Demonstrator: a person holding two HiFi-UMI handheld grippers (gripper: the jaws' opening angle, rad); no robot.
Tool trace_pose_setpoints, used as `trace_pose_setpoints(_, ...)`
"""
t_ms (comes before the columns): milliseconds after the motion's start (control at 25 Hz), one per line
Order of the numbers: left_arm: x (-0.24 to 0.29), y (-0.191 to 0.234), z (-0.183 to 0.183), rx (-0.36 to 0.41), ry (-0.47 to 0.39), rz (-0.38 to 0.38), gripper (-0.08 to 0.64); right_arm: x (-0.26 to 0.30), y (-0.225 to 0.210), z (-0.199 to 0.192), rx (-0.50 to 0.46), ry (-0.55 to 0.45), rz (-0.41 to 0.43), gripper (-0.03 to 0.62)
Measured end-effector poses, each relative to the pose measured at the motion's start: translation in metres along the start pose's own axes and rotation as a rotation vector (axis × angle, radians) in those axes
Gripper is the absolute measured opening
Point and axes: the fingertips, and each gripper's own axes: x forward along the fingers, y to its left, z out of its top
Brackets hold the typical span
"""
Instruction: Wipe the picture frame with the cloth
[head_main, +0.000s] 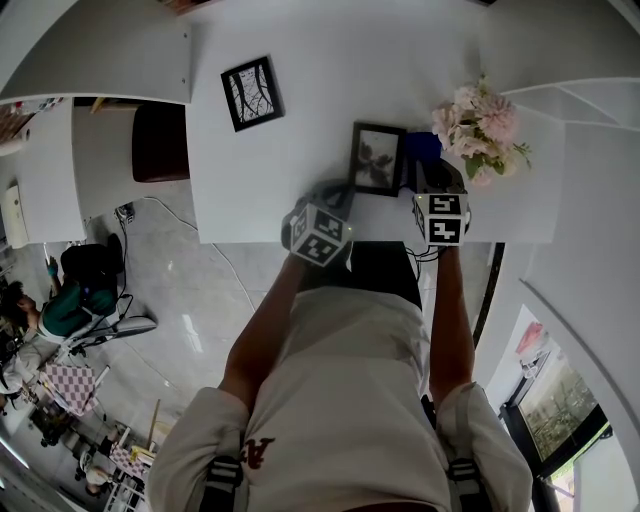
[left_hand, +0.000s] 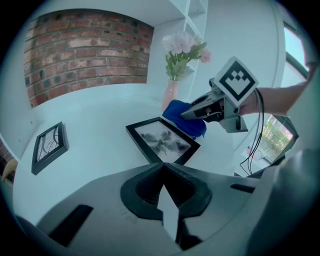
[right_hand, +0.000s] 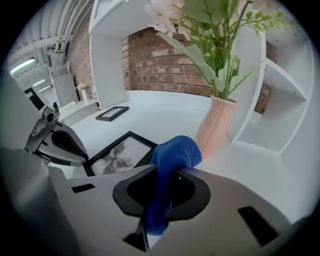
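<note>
A black picture frame (head_main: 378, 158) with a dark flower print lies flat on the white table (head_main: 300, 150). My right gripper (right_hand: 167, 167) is shut on a blue cloth (right_hand: 172, 155), which bunches out past the jaws. In the left gripper view the cloth (left_hand: 185, 118) rests at the frame's (left_hand: 162, 140) far right corner, under the right gripper (left_hand: 220, 102). My left gripper (left_hand: 164, 167) is shut with nothing in it and sits just short of the frame's near edge. In the head view the left gripper (head_main: 335, 192) is at the frame's lower left corner.
A second black frame (head_main: 252, 93) lies further left on the table. A pink vase (right_hand: 215, 132) of pale flowers (head_main: 478, 128) stands just right of the cloth. White shelves rise at the right. The table's near edge (head_main: 250, 240) runs just behind both grippers.
</note>
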Motion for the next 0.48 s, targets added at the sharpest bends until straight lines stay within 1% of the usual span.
trace_pose_setpoints(160, 0.001, 0.001, 0.0, -0.024, -0.007, -0.007, -0.002, -0.01, -0.005, -0.006, 0.0, 0.004, -0.013, 0.037)
trace_pose_setpoints(320, 0.001, 0.001, -0.001, -0.025, -0.007, -0.01, -0.002, -0.022, -0.004, -0.012, 0.003, 0.01, -0.017, 0.037)
trace_pose_setpoints(480, 0.0, 0.001, 0.0, -0.043, -0.008, -0.017, 0.0, -0.032, 0.004, -0.016, 0.011, 0.022, 0.0, 0.037)
